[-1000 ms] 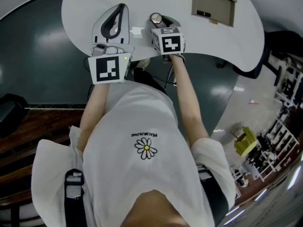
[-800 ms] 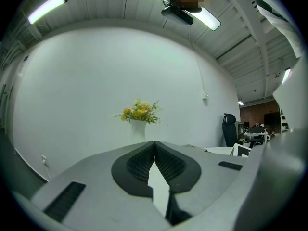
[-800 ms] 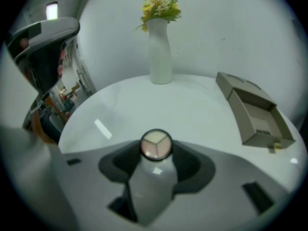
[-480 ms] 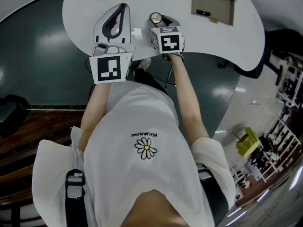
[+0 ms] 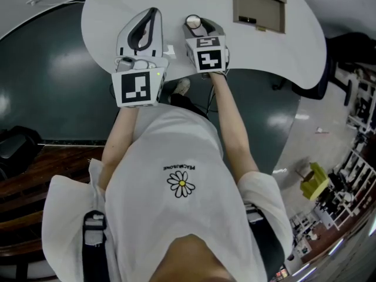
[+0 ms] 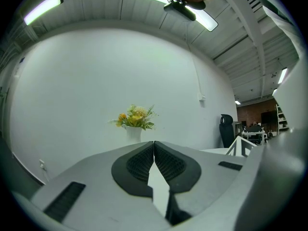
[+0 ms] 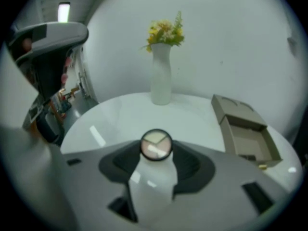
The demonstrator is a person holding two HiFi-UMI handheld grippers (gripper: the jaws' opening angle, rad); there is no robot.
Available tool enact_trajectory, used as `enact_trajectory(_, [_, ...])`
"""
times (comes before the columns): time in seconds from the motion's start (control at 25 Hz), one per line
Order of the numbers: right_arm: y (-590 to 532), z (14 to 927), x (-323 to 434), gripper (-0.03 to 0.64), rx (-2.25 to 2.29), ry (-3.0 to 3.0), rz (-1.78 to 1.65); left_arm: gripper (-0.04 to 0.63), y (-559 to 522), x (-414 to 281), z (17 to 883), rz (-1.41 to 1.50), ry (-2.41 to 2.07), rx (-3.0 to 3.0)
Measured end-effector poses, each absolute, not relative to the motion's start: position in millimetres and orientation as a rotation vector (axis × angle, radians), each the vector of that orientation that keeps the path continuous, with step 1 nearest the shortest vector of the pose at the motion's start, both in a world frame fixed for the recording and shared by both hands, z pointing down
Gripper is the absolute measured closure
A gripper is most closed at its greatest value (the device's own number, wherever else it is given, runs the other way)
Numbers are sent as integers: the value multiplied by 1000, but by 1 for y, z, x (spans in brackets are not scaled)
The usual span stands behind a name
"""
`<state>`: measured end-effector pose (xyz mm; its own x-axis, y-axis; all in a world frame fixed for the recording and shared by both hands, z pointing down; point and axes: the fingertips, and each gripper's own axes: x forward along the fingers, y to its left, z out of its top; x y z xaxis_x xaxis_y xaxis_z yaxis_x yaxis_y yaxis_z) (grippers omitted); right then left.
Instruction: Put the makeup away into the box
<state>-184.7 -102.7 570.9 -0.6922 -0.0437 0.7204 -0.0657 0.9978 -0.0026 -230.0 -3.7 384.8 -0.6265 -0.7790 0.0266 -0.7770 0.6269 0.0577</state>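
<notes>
Slippage is the main hazard. The right gripper [image 7: 155, 158] is clenched on a small round compact [image 7: 156, 144], which sits at the very tips of its jaws, pinched by its rim between the dark pads. A smooth round rim gives the pads little to bear on, so a jolt or a quick swing could squirt the compact forward onto the table [image 7: 110, 119] beneath the tool. The open cardboard box [image 7: 243, 129] lies ahead of this gripper and to its right, well apart from the jaws, so the compact has bare table to cross. Releasing before the jaws are over the box cavity would probably drop it on the raised flap or outside the wall. Approaching too low could shove the box, which looks light, along the table. A vase of flowers [image 7: 161, 83] stands straight ahead of the gripper, and overshooting forward could tip it. The left gripper [image 6: 154, 148] is closed with nothing between its jaws. It is held level to the left of the right gripper and could foul the carrying tool if it drifts rightward.
</notes>
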Motion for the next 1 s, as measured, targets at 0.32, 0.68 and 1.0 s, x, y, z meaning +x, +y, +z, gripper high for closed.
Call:
enact_trajectory(0.32, [-96,438,-190,388,128,-2649,-81,571,-22,-226,319,-86,-2865,1492])
enact_trajectory(0.68, [-101,348,-140,388,284,-2874,-44,571,-55,-199,272,-166,-2778,1736])
enact_trajectory(1.0, [-126,341,-98,388,478,-2954,90,571,-89,-173,258,-114,-2769,1889])
